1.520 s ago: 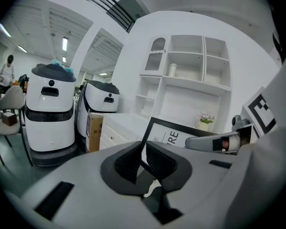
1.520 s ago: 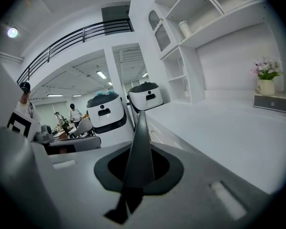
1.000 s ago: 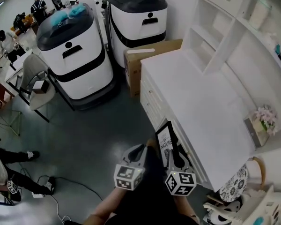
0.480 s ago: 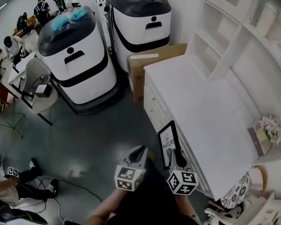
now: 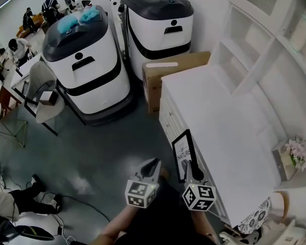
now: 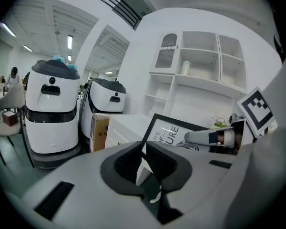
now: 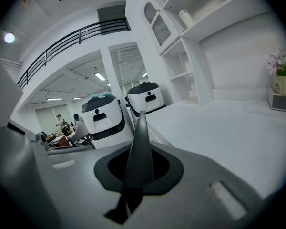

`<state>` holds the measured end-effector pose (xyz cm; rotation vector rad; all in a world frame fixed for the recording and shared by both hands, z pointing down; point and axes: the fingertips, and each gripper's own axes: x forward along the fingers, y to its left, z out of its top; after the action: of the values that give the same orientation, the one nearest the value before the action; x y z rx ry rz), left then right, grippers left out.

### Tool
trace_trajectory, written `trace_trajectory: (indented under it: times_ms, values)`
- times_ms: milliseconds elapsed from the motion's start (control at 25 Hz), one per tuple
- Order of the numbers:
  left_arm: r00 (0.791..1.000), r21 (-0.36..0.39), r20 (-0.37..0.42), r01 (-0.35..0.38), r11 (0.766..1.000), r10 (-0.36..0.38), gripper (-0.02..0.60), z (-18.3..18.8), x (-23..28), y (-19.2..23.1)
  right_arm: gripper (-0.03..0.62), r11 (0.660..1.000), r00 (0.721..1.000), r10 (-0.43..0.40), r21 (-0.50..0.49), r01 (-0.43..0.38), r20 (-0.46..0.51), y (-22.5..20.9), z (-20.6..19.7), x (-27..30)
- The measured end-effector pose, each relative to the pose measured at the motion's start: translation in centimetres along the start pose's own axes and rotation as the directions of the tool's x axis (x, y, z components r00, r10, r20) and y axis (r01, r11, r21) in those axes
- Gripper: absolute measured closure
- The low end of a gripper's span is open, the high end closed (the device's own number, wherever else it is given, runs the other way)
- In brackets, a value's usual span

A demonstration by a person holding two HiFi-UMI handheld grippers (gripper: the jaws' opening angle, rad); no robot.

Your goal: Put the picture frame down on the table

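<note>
A black picture frame (image 5: 184, 154) with a white print stands upright on its edge, in the air beside the near left edge of the white table (image 5: 219, 116). My right gripper (image 5: 194, 173) is shut on its lower end. In the right gripper view the frame (image 7: 141, 128) shows edge-on as a dark fin rising from the jaws (image 7: 140, 151). My left gripper (image 5: 153, 163) hovers over the floor just left of the frame and holds nothing. In the left gripper view only a narrow slit shows between its pads (image 6: 144, 159), with the frame (image 6: 176, 135) ahead to the right.
Two white machines with dark tops (image 5: 86, 60) (image 5: 160, 24) and a cardboard box (image 5: 168, 73) stand beyond the table. A white shelf unit (image 5: 255, 40) rises along the table's right side, with a flower pot (image 5: 296, 154) near it. A chair (image 5: 38, 93) and people are at the far left.
Both grippers have moved forward along the table's left edge, carrying the frame with them. The frame stays upright in the right gripper. A person at lower left has shifted.
</note>
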<state>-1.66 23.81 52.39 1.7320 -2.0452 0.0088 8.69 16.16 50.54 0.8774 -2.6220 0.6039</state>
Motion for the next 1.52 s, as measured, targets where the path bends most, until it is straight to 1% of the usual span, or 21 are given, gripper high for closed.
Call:
trace_trajectory:
  times_ms: [320,560,840,1040,1280,1400,1520]
  values:
    - [1.000,-0.013,0.016,0.002,1.000,-0.002,0.545,1.5,2.2,1.1,0.580,1.000,1.000,0.013,-0.002,-0.013,-0.004,-0.3,1.5,2.7]
    - [1.000,-0.021,0.006,-0.021,1.000,0.022,0.543,2.0,3.9,2.7,0.580,0.999,0.999,0.035,0.000,-0.035,-0.009,-0.3,2.8,5.5]
    - [0.999,-0.022,0.014,-0.039,0.999,0.039,0.545,3.5,5.8,4.4,0.580,0.998,0.998,0.064,0.012,-0.064,-0.016,0.3,4.3,8.3]
    - [0.998,-0.024,0.003,-0.061,0.998,0.061,0.543,4.0,7.2,5.7,0.580,0.995,0.996,0.087,0.053,-0.086,-0.016,0.2,5.3,10.3]
    - [0.998,-0.021,0.011,-0.063,0.998,0.063,0.543,4.9,9.4,6.5,0.580,0.990,0.993,0.115,0.081,-0.114,0.000,-0.1,6.7,12.7]
    - [0.998,-0.016,-0.002,-0.064,0.998,0.064,0.543,4.9,10.7,6.8,0.580,0.988,0.993,0.119,0.094,-0.118,0.001,-0.6,7.1,13.5]
    - [0.999,-0.010,-0.002,-0.049,0.999,0.049,0.545,5.5,12.2,6.3,0.580,0.986,0.993,0.117,0.118,-0.116,0.005,-1.5,7.5,13.9]
